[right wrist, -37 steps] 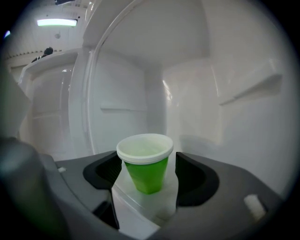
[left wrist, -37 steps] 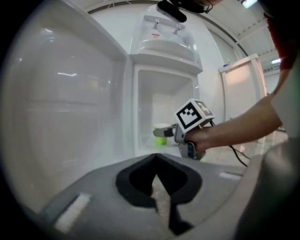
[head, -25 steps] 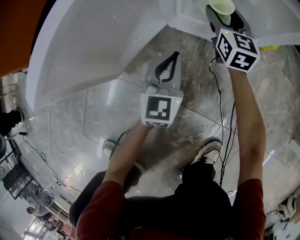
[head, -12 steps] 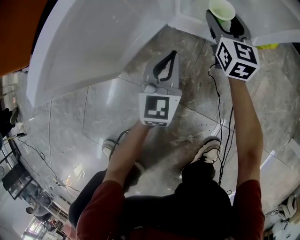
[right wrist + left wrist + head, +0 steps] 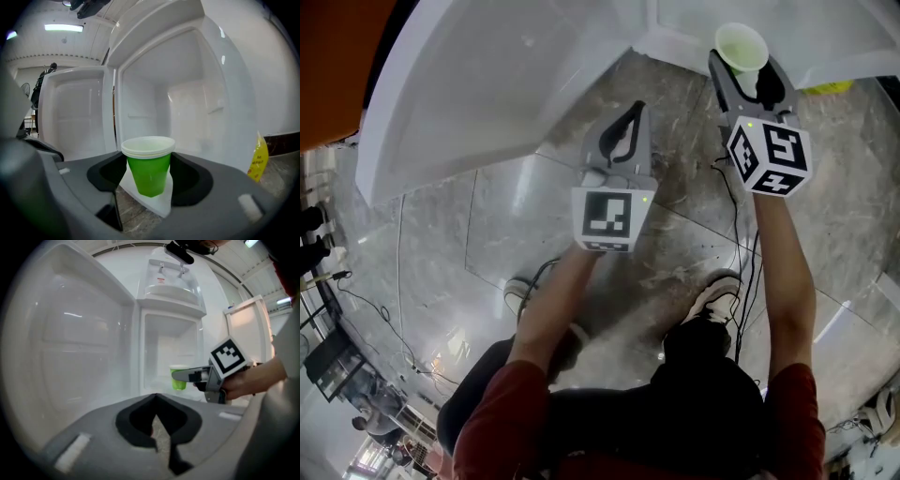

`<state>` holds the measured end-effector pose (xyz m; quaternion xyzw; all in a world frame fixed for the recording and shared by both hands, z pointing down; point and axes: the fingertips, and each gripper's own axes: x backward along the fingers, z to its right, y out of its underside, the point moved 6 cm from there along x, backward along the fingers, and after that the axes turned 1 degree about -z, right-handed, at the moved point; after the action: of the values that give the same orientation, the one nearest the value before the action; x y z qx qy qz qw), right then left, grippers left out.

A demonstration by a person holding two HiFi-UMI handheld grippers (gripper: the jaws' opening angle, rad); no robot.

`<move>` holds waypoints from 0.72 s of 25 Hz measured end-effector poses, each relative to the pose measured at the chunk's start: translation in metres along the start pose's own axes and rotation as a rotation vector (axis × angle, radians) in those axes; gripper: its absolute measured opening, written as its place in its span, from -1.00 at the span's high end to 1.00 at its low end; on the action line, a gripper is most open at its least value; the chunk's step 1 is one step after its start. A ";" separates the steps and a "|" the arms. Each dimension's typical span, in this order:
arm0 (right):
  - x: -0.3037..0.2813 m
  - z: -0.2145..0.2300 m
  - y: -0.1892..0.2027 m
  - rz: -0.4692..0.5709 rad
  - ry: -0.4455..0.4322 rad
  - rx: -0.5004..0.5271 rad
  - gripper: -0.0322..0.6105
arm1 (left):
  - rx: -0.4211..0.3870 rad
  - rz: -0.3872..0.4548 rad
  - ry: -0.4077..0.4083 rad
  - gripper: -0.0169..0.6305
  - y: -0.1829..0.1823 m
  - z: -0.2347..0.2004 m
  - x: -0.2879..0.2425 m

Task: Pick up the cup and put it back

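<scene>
A green paper cup [image 5: 741, 45] with a white inside sits upright between the jaws of my right gripper [image 5: 744, 67], which is shut on its sides. In the right gripper view the cup [image 5: 150, 164] hangs just in front of the open white fridge compartment [image 5: 187, 93], above its lower front corner. My left gripper [image 5: 635, 109] is shut with nothing in it and hovers over the floor to the left, beside the open fridge door [image 5: 487, 94]. The left gripper view shows the cup [image 5: 178, 379] held in front of the fridge opening.
The fridge's bottom ledge [image 5: 675, 47] juts out just left of the cup. A yellow packet [image 5: 259, 157] lies on the floor at the fridge's right side. Black cables [image 5: 741, 234] trail over the marble floor by the person's shoes.
The right gripper has drawn back toward the person with the cup in it, away from the fridge compartment. The left gripper has barely shifted.
</scene>
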<state>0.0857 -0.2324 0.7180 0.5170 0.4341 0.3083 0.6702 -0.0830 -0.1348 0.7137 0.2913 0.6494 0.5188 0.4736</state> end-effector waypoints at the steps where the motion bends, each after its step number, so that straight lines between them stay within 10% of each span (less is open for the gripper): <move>1: 0.005 -0.003 0.002 -0.002 -0.001 0.004 0.00 | 0.001 -0.001 -0.002 0.95 0.000 0.000 0.001; 18: 0.091 -0.041 0.035 -0.069 0.009 0.015 0.00 | 0.038 0.036 -0.037 0.95 0.009 0.004 0.023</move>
<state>0.0894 -0.1269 0.7245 0.5054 0.4567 0.2841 0.6747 -0.0891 -0.1105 0.7148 0.3215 0.6448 0.5093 0.4706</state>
